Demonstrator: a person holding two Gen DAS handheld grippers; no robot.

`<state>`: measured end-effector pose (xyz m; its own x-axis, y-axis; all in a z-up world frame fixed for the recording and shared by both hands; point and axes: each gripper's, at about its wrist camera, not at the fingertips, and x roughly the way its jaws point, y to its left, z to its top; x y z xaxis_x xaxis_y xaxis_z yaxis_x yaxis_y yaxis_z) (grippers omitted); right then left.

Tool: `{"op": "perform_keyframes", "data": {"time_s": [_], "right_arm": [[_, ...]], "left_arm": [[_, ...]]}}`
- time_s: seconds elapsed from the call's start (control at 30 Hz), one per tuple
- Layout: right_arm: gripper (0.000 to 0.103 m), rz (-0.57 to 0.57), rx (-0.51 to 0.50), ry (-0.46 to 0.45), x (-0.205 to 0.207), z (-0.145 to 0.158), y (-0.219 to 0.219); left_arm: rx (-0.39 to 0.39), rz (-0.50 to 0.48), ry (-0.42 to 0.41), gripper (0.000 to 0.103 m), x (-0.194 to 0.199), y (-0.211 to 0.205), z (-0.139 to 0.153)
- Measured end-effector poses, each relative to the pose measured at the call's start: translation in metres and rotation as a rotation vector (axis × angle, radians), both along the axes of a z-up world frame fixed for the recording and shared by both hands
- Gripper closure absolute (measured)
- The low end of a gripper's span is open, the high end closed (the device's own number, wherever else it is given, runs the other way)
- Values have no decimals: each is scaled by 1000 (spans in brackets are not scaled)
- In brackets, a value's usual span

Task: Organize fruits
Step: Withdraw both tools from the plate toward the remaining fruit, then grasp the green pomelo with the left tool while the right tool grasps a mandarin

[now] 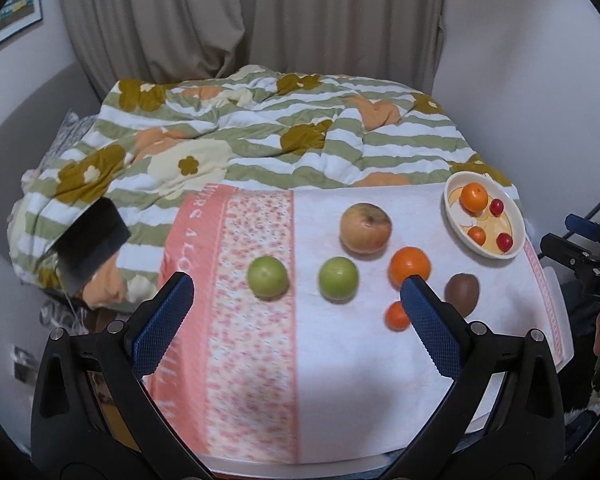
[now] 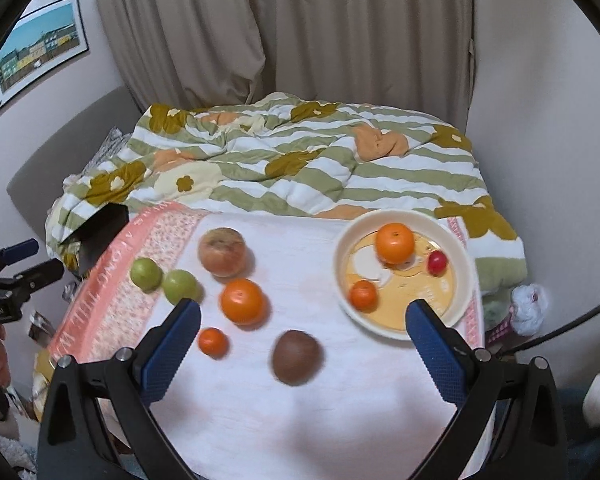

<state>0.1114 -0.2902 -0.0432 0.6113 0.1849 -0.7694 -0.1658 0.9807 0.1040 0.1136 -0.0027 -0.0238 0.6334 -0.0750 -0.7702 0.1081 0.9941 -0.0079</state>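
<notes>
Cream bowl (image 2: 466, 276) at the towel's (image 2: 300, 400) far right: two oranges, two red fruits. Loose on towel: apple (image 2: 222, 252), two green fruits, two oranges, kiwi (image 2: 296, 357). Left gripper (image 1: 296, 292), right gripper (image 2: 303, 318): fingers released, empty.

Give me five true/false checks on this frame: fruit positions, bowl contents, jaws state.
1. Two green fruits lie side by side on the cloth. True.
2. The kiwi sits in the bowl. False: it lies on the cloth, outside the bowl.
3. The bowl holds two orange fruits and two small red ones. True.
4. The left gripper grips an orange. False: its jaws are open and empty.
5. The right gripper's jaws are open. True.
</notes>
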Motion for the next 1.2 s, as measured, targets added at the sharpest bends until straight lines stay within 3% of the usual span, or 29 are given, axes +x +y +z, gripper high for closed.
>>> {"op": "perform_keyframes", "data": {"time_s": [0.2, 0.53, 0.9, 1.07, 1.2], "right_arm": [[1, -65, 4, 11, -3, -5, 48], [1, -171, 2, 59, -7, -40, 103], [10, -227, -19, 136, -3, -95, 130], [15, -223, -30, 161, 0, -117, 138], [21, -232, -15, 184, 6, -132, 140]], "left_arm": [[-4, -80, 19, 0, 20, 33, -12], [-3, -225, 86, 0, 53, 63, -50], [15, -349, 155, 0, 82, 45, -106], [32, -371, 189, 4, 95, 36, -133], [46, -387, 219, 14, 103, 30, -151]]}}
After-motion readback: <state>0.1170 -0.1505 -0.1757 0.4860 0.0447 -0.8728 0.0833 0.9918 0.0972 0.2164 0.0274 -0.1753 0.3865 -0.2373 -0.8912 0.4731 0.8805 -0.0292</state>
